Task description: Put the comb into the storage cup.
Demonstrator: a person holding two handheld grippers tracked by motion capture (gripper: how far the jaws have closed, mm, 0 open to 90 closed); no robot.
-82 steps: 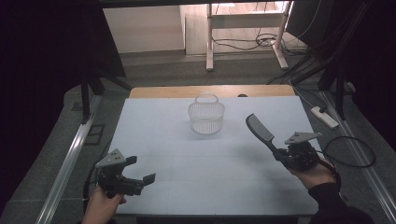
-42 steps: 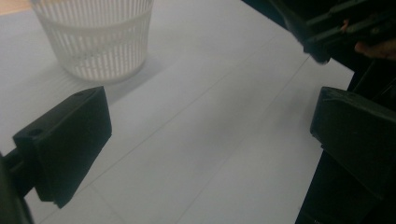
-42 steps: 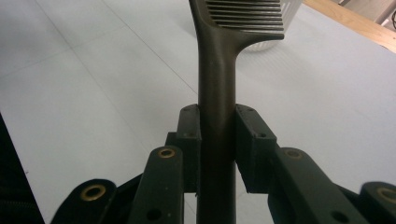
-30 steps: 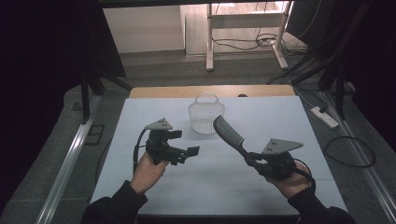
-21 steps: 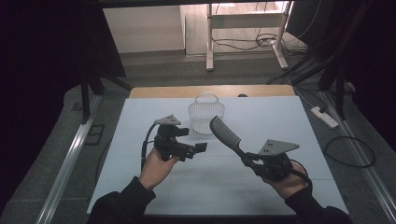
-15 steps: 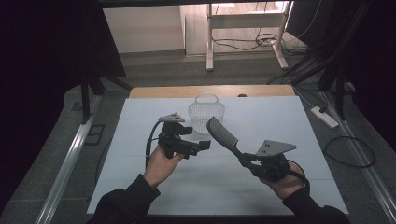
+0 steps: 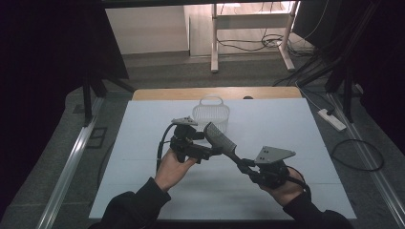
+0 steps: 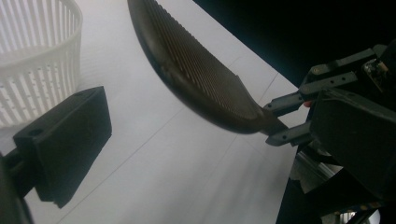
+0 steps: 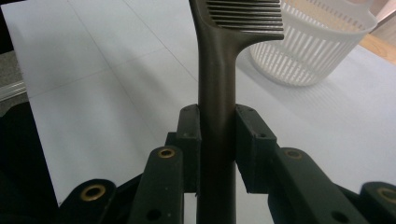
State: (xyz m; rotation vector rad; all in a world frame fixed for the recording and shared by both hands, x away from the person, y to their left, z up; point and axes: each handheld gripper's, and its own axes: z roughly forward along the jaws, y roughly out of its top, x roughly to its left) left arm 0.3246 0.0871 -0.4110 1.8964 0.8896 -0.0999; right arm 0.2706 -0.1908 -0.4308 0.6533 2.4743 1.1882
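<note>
High view, near to far: right gripper (image 7: pixel 244 165) clenched on a dark comb's (image 7: pixel 220 139) handle, the comb slanting up toward eleven o'clock. Left gripper (image 7: pixel 214 151), jaws parted and holding nothing, sits just beside the comb's toothed head, at its nine o'clock. White basket (image 7: pixel 210 114) stands beyond, at twelve o'clock.

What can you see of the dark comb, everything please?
The comb is dark brown-black, looks like plastic, with a curved back, a row of fine close teeth and a narrow handle. It is held in the air over the table, slanting up toward the white basket. The right gripper is clamped on its handle. The left gripper sits open right beside the toothed head; contact cannot be told.
</note>
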